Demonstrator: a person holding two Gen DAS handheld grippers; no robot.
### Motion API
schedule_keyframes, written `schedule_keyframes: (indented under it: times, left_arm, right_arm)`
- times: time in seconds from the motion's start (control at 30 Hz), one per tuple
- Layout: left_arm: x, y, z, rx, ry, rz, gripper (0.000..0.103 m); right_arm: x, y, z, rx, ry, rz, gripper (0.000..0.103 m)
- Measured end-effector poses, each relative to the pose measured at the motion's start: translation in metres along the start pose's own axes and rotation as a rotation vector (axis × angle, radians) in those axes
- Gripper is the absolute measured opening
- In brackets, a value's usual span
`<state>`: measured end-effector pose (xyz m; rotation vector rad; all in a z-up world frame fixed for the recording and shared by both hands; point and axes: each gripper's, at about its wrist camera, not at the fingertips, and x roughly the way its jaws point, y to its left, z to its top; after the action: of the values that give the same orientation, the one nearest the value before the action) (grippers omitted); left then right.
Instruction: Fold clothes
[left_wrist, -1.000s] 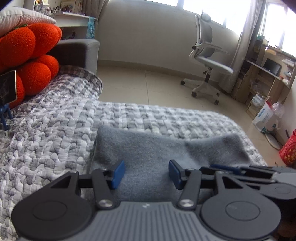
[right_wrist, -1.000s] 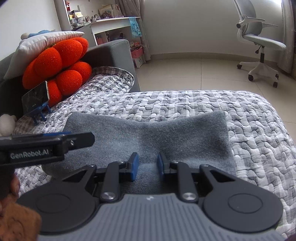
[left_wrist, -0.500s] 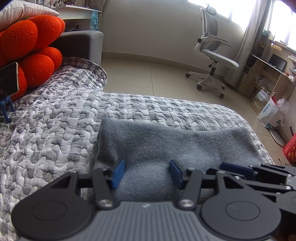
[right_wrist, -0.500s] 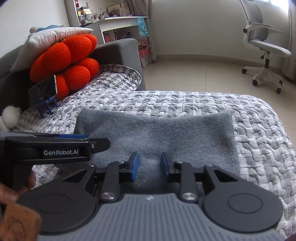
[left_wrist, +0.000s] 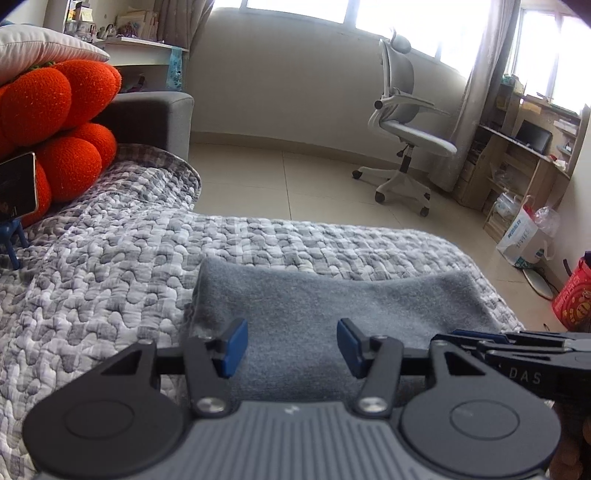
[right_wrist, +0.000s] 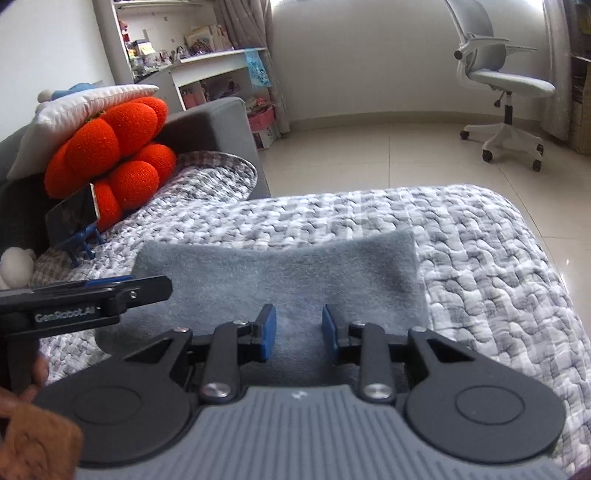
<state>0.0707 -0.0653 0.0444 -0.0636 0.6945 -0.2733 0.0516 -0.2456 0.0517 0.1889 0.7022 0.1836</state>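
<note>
A folded grey garment (left_wrist: 332, 295) lies flat on the grey-and-white quilted bed cover (left_wrist: 110, 266). My left gripper (left_wrist: 291, 343) hovers over the garment's near left part, its blue pads (left_wrist: 234, 345) wide apart with only cloth showing behind the gap. My right gripper (right_wrist: 298, 330) hangs over the near edge of the same garment (right_wrist: 280, 266), open with a narrower gap and nothing pinched. Each gripper shows side-on in the other's view: the right gripper (left_wrist: 480, 339) at the right edge, the left gripper (right_wrist: 110, 291) at the left edge with a hand behind it.
An orange plush cushion (right_wrist: 118, 155) under a white pillow and a phone on a blue stand (right_wrist: 74, 214) sit at the bed's left. A grey sofa arm (left_wrist: 147, 114), a white office chair (left_wrist: 406, 147), a wooden desk and bags (left_wrist: 524, 236) stand around the tiled floor.
The right gripper's jaws have spread a little wider. Both hands have stayed over the garment's near edge and the garment has not moved.
</note>
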Motion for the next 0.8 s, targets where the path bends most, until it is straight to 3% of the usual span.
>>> schedule_keyframes:
  times: [0.1,0.33,0.47,0.53,0.63,0.8]
  left_arm:
    - [0.010,0.002,-0.004,-0.011,0.050,0.017,0.055]
    - [0.001,0.008,0.000,-0.036,0.013,0.017,0.055]
    - [-0.005,0.003,0.002,-0.008,-0.032,0.003,0.055]
    - [-0.001,-0.001,-0.001,-0.009,-0.012,-0.029,0.056]
    - [0.013,-0.005,-0.005,0.022,0.046,0.010,0.059]
    - [0.007,0.002,-0.002,-0.015,0.031,0.005,0.058]
  right_arm:
    - [0.006,-0.004,0.000,0.012,0.014,0.012,0.031]
    - [-0.015,-0.018,0.004,0.082,-0.066,-0.001,0.033]
    - [-0.007,-0.029,0.001,0.113,-0.009,-0.040,0.031]
    - [-0.004,-0.028,0.002,0.105,-0.001,-0.042,0.031]
    - [-0.003,-0.027,0.002,0.106,0.004,-0.045,0.031]
    - [-0.010,-0.032,0.003,0.129,-0.022,-0.038,0.029]
